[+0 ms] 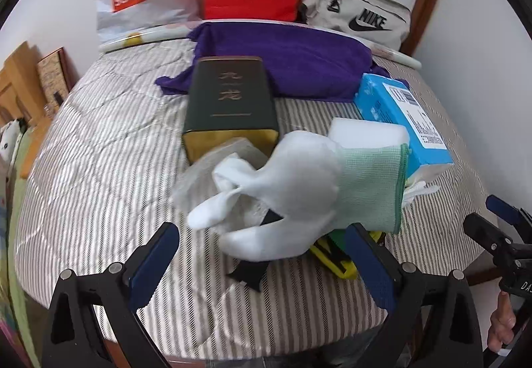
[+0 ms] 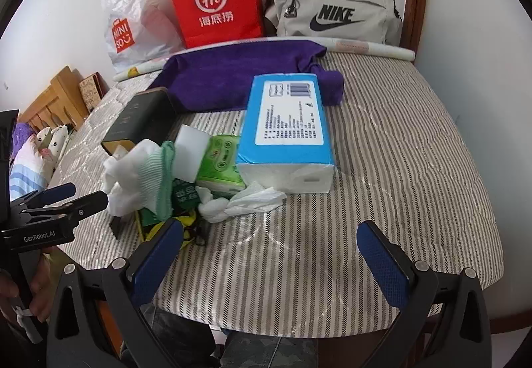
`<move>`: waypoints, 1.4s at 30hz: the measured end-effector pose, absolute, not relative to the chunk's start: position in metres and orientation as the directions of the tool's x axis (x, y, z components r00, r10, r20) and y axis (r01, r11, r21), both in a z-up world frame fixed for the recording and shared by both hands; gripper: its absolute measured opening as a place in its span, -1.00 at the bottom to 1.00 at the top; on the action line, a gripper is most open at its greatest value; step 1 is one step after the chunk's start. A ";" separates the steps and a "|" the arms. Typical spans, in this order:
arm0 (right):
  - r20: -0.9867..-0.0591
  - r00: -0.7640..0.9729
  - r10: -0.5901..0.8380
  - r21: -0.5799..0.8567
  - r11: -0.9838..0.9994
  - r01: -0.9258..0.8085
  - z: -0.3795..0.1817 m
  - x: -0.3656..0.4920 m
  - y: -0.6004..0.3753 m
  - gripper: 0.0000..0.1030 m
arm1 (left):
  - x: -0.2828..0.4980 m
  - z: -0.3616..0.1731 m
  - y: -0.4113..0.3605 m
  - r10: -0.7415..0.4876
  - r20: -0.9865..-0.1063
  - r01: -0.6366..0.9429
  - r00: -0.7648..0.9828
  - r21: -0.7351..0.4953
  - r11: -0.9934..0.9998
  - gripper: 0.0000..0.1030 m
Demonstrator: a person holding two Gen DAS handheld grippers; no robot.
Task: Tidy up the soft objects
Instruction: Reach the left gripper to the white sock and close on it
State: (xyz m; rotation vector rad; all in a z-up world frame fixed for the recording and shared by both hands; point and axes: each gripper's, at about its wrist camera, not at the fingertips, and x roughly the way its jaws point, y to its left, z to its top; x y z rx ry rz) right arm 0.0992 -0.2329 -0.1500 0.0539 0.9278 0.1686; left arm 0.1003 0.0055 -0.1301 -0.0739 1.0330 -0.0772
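The left gripper (image 1: 262,255) stands wide apart, its two blue-padded fingers (image 1: 154,265) spread at the near edge of the striped table cover (image 1: 99,142) with nothing between them; the white glove (image 1: 292,182) with a pale green cuff lies just beyond the fingertips, and whether the right finger's pad brushes the cuff's lower edge cannot be told. The glove rests on a heap: a black scrap and a yellow-and-green item show beneath it, and a white foam block (image 1: 369,132) sits just behind its cuff. To the far left of the glove stands a dark box (image 1: 229,102) with gold characters, and behind that lies a purple towel (image 1: 292,62). The right gripper (image 2: 269,255) is likewise spread wide and holds nothing, hovering over bare striped cover near the table's front. Beyond it lies a blue tissue pack (image 2: 286,125), with a crumpled white tissue (image 2: 246,200) and a green tissue packet (image 2: 221,162) to its left.
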 end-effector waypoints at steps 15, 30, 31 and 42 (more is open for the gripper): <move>-0.810 0.554 0.190 0.180 0.981 -0.072 -0.171 0.118 -0.253 0.99 | 0.143 -0.160 -0.011 -0.273 -0.861 0.069 0.429 -0.270 0.960 0.95; -0.822 0.527 0.214 0.210 0.975 -0.068 -0.189 0.132 -0.252 0.99 | 0.148 -0.164 -0.009 -0.348 -0.807 0.074 0.478 -0.357 0.931 0.85; -0.824 0.526 0.212 0.208 0.976 -0.069 -0.189 0.132 -0.251 0.99 | 0.148 -0.163 -0.010 -0.354 -0.798 0.081 0.488 -0.363 0.928 0.68; -0.828 0.524 0.203 0.189 0.979 -0.080 -0.188 0.130 -0.243 0.99 | 0.132 -0.145 0.021 -0.398 -0.723 0.091 0.565 -0.424 0.901 -0.36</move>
